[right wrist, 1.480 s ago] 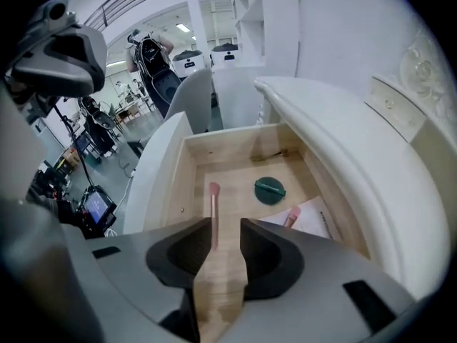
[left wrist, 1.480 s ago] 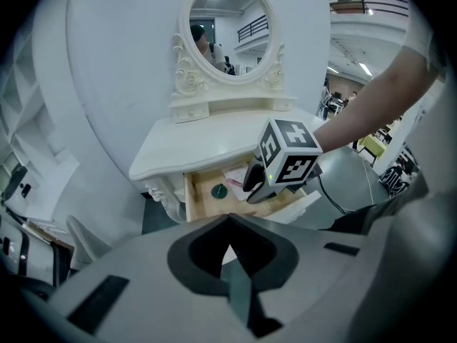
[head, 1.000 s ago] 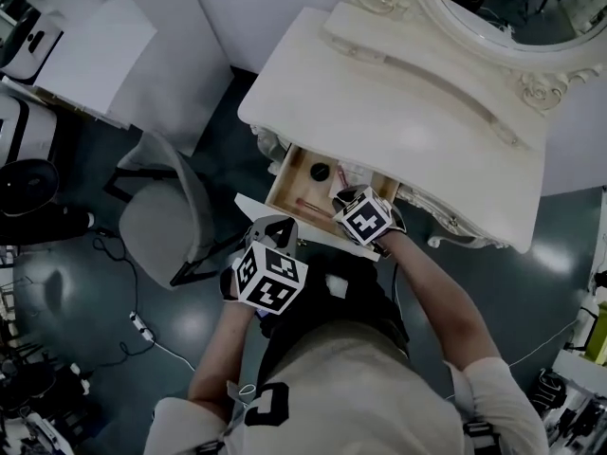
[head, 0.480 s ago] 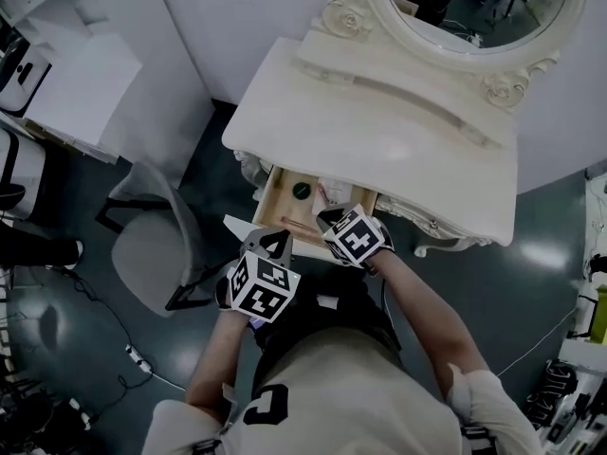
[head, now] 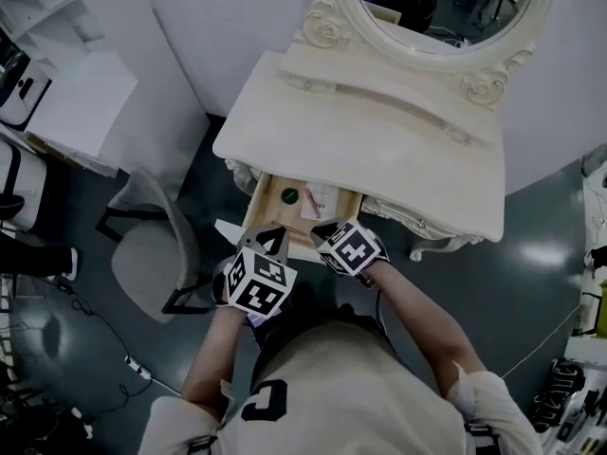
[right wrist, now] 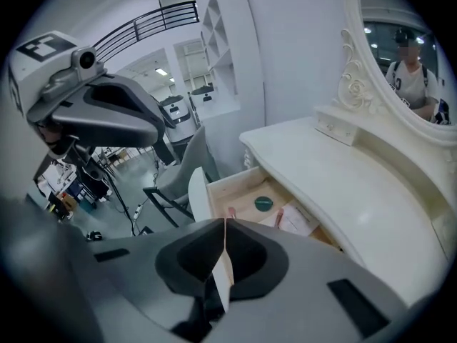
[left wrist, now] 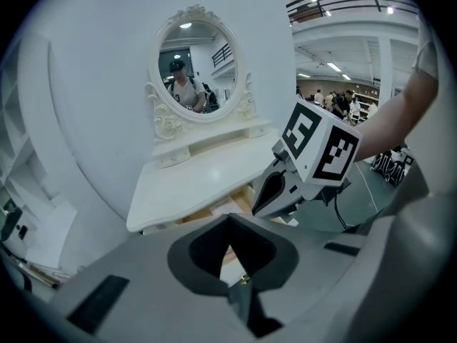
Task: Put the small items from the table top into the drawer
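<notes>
Both tools are pinched closed with nothing in them right now. The right gripper point(head: 327, 227) has its jaws meeting flat, same for the left gripper point(head: 270, 240), and they hang side by side just over the near edge of the open drawer point(head: 268, 200). Ahead of and below the right jaws, inside it, lie a dark green disc point(right wrist: 264, 204), a pink stick point(right wrist: 278, 217) and a white card point(right wrist: 298, 221), so the small stuff looks stowed. Beyond that, I can't spot anything loose on the table top point(head: 379, 150), which is probably why I'm carrying nothing. Closed jaws make a decent blunt pusher, so nudging the drawer front point(right wrist: 195, 191) shut looks like the next job.
</notes>
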`<state>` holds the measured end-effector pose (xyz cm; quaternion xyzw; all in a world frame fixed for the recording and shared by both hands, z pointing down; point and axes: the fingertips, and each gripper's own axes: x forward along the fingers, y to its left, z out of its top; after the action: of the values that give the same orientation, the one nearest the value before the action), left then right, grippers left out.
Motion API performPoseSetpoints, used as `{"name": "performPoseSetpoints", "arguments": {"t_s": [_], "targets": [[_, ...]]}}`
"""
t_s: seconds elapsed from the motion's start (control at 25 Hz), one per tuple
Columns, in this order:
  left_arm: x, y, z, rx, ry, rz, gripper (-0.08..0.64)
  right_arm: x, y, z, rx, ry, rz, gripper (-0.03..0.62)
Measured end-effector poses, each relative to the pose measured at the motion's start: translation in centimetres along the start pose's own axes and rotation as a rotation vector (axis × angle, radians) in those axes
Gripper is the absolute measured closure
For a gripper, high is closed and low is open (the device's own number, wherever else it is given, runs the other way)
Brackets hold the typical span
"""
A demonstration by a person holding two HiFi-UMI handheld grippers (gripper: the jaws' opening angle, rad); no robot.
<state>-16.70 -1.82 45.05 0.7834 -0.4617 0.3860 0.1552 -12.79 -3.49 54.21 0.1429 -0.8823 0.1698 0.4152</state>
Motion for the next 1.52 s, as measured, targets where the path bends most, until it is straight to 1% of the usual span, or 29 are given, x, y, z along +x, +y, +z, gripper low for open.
{"name": "performPoseSetpoints", "arguments": {"t_s": [0.2, 0.52, 0.68, 0.84, 1.12, 1.24, 1.44, 1.52], "targets": [[-0.6, -2.3, 1.4, 0.01, 0.002, 0.018, 0.505, -3.2, -0.4, -0.8, 0.022, -0.036, -0.004, 0.56], [-0.8, -6.5, 2.8, -0.007, -0.012, 0.032, 0.505, -8.0, 0.0, -2.6, 0.055, -0.088, 0.007, 0.56], [-0.9, -8.2, 3.3, 0.002, -0.015, 0.04, 0.505, -9.6, 0.6, -3.8, 0.049, -0.101, 0.014, 0.56], [-1.3, -9.7, 3.5, 0.009, -0.017, 0.046, 0.505, -10.5, 0.9, -4.9, 0.029, -0.109, 0.001, 0.56], [-2.0, -11.9, 4.2, 0.023, -0.015, 0.063, 0.505, -12.7, 0.6, -5.3, 0.06, -0.167, -0.012, 0.56], [-2.2, -12.5, 4.1, 0.025, -0.013, 0.072, 0.505, -13.2, 1.2, -5.5, 0.068, -0.18, 0.006, 0.56], [-2.6, -13.4, 3.9, 0.013, -0.021, 0.087, 0.505, -13.6, 2.7, -6.1, 0.05, -0.187, 0.067, 0.56], [-2.6, -13.9, 3.7, 0.006, -0.021, 0.086, 0.505, -13.7, 3.1, -6.4, 0.047, -0.182, 0.075, 0.56]]}}
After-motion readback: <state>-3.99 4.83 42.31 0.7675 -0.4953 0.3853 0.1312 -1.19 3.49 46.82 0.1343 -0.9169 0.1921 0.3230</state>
